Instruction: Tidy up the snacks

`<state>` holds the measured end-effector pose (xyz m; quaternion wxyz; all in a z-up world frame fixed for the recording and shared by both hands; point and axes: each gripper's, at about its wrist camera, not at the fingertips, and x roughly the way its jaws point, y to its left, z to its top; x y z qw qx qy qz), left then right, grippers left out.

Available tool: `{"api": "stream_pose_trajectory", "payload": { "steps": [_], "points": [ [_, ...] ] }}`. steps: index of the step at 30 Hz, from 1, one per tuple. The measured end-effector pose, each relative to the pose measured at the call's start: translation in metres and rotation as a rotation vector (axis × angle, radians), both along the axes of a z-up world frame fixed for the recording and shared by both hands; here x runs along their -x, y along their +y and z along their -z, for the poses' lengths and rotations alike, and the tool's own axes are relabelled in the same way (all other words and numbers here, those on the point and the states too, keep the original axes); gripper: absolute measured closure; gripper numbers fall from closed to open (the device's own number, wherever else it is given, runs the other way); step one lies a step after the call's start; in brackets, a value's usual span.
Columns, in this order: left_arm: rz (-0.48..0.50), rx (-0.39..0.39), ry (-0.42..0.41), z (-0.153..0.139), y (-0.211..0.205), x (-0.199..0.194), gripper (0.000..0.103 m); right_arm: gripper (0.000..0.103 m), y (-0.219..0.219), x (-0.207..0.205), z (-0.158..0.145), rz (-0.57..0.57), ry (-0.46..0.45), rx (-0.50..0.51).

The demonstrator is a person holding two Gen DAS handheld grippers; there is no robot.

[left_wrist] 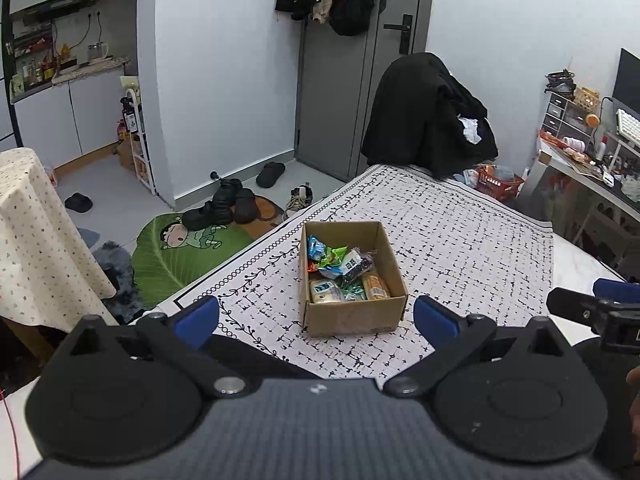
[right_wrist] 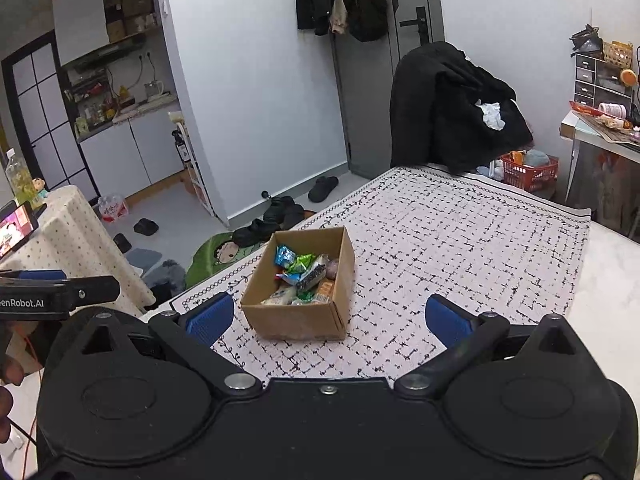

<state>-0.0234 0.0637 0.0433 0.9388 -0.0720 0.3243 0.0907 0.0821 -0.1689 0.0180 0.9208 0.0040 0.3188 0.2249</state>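
Left wrist view: the left gripper (left_wrist: 316,316) hovers low in the frame with its blue-padded fingers (left_wrist: 198,318) spread wide apart and nothing between them; just beyond them, at centre, an open cardboard box (left_wrist: 354,318) sits on a patterned tablecloth (left_wrist: 460,248), packed with wrapped snacks (left_wrist: 344,270) in blue, green, white and orange packets; the right gripper (left_wrist: 600,308) juts in at the right edge, its jaws not readable from this angle. Right wrist view: the right gripper (right_wrist: 330,316) likewise holds its blue fingers (right_wrist: 444,318) far apart and empty; the cardboard box (right_wrist: 296,324) lies left of centre, closer to the left finger, with the snacks (right_wrist: 304,276) heaped inside; the left gripper (right_wrist: 60,294) shows at the left edge. In the background, a chair draped with a black coat (left_wrist: 428,120) stands at the table's far end in the upper right; shoes (left_wrist: 228,204) and a green cartoon mat (left_wrist: 188,252) lie on the floor at left; a red basket (right_wrist: 528,172) sits at the right.
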Motion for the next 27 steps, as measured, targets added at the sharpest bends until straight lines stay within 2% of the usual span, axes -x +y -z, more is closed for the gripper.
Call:
{"api": "stream_pose_trajectory", "payload": {
  "steps": [10,27],
  "points": [
    [0.056,0.008,-0.001,0.003,-0.007,0.01,0.0,0.0,-0.003,0.013,0.003,0.017,0.014,0.026],
    [0.067,0.008,0.005,0.008,-0.01,0.009,0.0,0.0,-0.003,0.012,0.007,0.021,0.026,0.034]
  ]
}}
